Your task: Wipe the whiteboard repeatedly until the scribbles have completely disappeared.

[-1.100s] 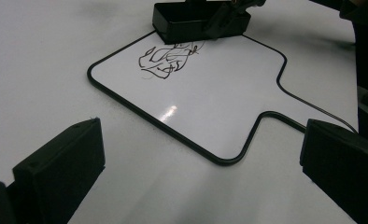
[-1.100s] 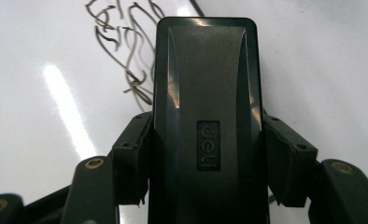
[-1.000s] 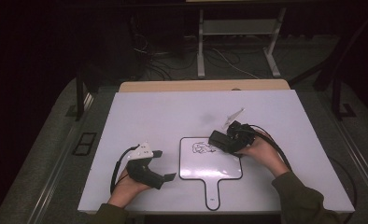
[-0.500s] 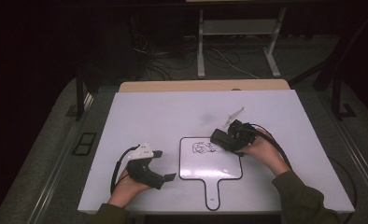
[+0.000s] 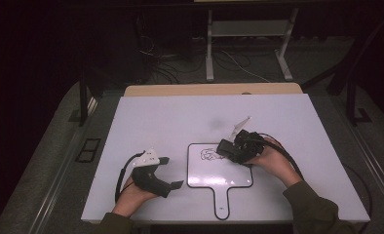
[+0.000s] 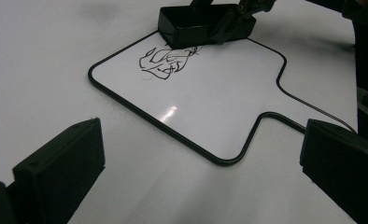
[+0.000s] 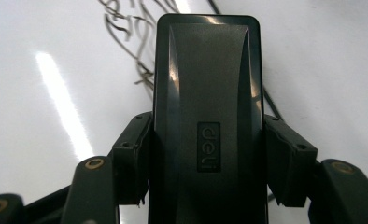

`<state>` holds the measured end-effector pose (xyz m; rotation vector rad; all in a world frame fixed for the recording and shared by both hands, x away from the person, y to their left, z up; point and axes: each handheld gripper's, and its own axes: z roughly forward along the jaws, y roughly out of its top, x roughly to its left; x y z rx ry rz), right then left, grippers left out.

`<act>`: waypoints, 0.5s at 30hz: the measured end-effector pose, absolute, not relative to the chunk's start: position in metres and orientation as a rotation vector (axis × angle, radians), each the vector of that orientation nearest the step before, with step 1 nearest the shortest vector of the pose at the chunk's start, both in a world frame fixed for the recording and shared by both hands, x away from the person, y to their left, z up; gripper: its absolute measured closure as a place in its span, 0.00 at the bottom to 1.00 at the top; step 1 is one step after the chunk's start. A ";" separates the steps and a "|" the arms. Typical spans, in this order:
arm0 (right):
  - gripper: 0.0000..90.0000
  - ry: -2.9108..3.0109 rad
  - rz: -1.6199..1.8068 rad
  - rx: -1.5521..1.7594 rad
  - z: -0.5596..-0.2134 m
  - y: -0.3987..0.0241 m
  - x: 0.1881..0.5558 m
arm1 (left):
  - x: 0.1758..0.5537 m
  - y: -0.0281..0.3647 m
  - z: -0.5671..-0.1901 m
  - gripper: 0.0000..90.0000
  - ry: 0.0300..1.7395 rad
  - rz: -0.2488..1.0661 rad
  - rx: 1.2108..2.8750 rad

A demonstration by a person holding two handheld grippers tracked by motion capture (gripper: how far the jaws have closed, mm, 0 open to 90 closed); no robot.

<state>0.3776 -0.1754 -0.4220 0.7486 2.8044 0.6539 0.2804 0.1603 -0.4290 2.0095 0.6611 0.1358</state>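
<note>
High view: the right gripper clamps a black eraser over the scribble at the whiteboard's far edge; the left gripper, jaws wide and empty, rests near the table's front-left corner.

Between my right gripper's jaws sits the eraser, resting on the whiteboard with the scribble just ahead of it. The board lies ahead of my left gripper's parted jaws, on the table.
</note>
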 end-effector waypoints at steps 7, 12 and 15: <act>0.43 2.769 0.660 0.829 -0.423 -0.188 0.393 | 0.280 0.159 -0.430 0.00 0.660 0.133 2.014; 0.43 2.760 0.653 0.839 -0.423 -0.190 0.399 | 0.280 0.159 -0.430 0.00 0.661 0.134 2.016; 0.43 2.758 0.651 0.836 -0.423 -0.189 0.399 | 0.281 0.159 -0.430 0.00 0.661 0.134 2.016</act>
